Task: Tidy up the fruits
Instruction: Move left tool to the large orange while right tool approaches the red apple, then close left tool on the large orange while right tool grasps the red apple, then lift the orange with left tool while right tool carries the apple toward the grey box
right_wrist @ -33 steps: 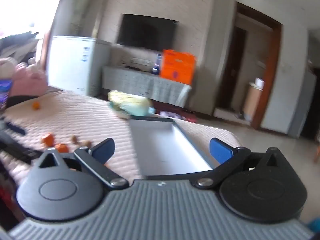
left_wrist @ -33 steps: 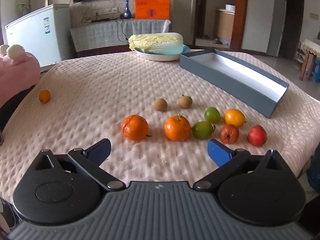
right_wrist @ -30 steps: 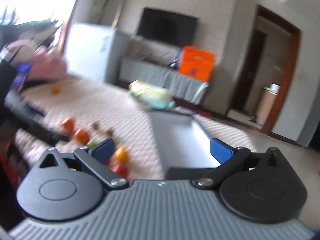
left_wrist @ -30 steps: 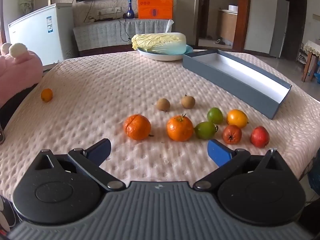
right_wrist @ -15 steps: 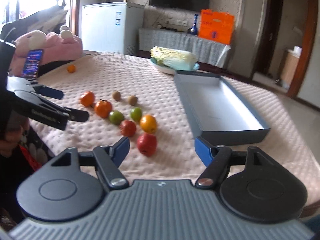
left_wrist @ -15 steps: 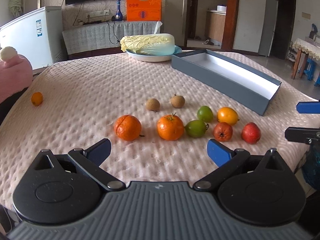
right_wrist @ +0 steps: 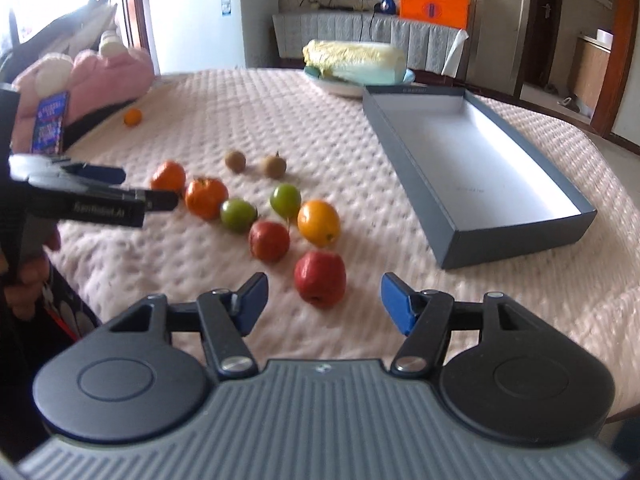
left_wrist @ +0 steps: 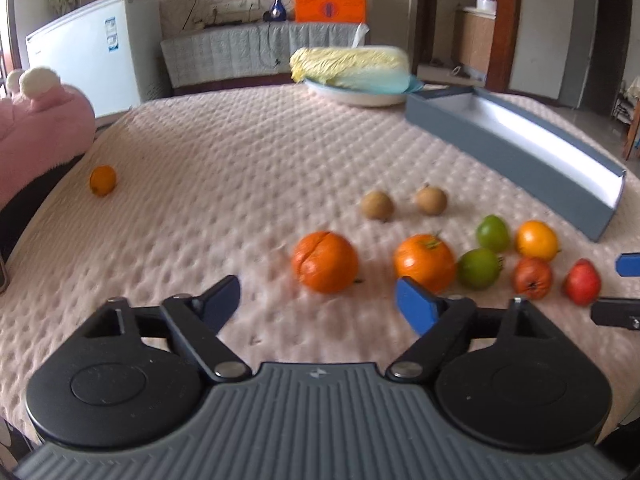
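Several fruits lie in a cluster on the pink quilted table [left_wrist: 224, 184]. My left gripper [left_wrist: 318, 300] is open and empty, just short of an orange [left_wrist: 325, 262], with a second orange [left_wrist: 425, 262] to its right. My right gripper [right_wrist: 323, 303] is open and empty, its jaws either side of a red apple [right_wrist: 320, 277] without touching it. Behind the apple lie a red fruit [right_wrist: 269, 241], a yellow-orange fruit [right_wrist: 318, 222], two green fruits [right_wrist: 238, 215] and two brown fruits [right_wrist: 235, 161]. An empty grey box [right_wrist: 472, 168] lies to the right.
A cabbage on a plate [left_wrist: 352, 68] stands at the table's far side. A small orange fruit [left_wrist: 102, 180] lies alone at the left near a pink plush toy [left_wrist: 36, 136]. The left gripper shows in the right wrist view [right_wrist: 120, 188]. The table edge runs close below both grippers.
Both grippers have moved forward toward the fruit. The right one swung down from facing the room to the table and now brackets the red apple. The left one's jaws have narrowed somewhat.
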Motion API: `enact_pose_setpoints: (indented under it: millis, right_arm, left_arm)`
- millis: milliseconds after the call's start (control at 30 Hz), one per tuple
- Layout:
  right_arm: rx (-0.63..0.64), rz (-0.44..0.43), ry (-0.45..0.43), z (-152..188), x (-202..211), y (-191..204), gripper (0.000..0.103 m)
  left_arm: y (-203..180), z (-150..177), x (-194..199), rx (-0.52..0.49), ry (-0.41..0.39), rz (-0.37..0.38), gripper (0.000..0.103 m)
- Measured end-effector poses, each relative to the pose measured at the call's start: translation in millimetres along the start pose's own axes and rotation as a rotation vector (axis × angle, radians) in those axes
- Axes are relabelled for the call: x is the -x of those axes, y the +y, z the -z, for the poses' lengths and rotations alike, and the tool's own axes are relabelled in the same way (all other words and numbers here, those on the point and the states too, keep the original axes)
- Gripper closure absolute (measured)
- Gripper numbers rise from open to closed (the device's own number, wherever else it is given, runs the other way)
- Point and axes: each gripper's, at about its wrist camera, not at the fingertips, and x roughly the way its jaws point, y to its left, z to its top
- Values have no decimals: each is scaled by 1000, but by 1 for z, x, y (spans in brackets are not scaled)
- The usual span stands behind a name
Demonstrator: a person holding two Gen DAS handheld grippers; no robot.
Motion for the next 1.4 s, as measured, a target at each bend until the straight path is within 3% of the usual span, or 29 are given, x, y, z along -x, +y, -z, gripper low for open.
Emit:
enact_pose_setpoints:
  millis: [100,300,567,667,800,933,1400]
  right_arm:
    - [9,5,5,0,0,0,39]
    - [6,8,26,-3,-6,0,44]
    - [14,22,48,-3,-16,5,44]
    - [21,26,61,-3,-20,8,60]
    - [12,21,62,-5,-23,10,68]
    - [13,22,60,-6,-23,12,68]
    - [-14,-21,14,-9,-9,10,68]
  left_arm:
    - [4,-4,-4,7,-16,-11,25]
    - [-3,-9,-16,-5,-8,40,34]
    - [-10,-9,-21,-24,-23,49,36]
    - [-10,-10,-22,-14,-26,48,36]
    - [-12,-10,-23,-6,-32,57,43]
    - [-16,-10,-22,-21,-40,73,59]
    - [-8,-10,-15,16,-17,45,61]
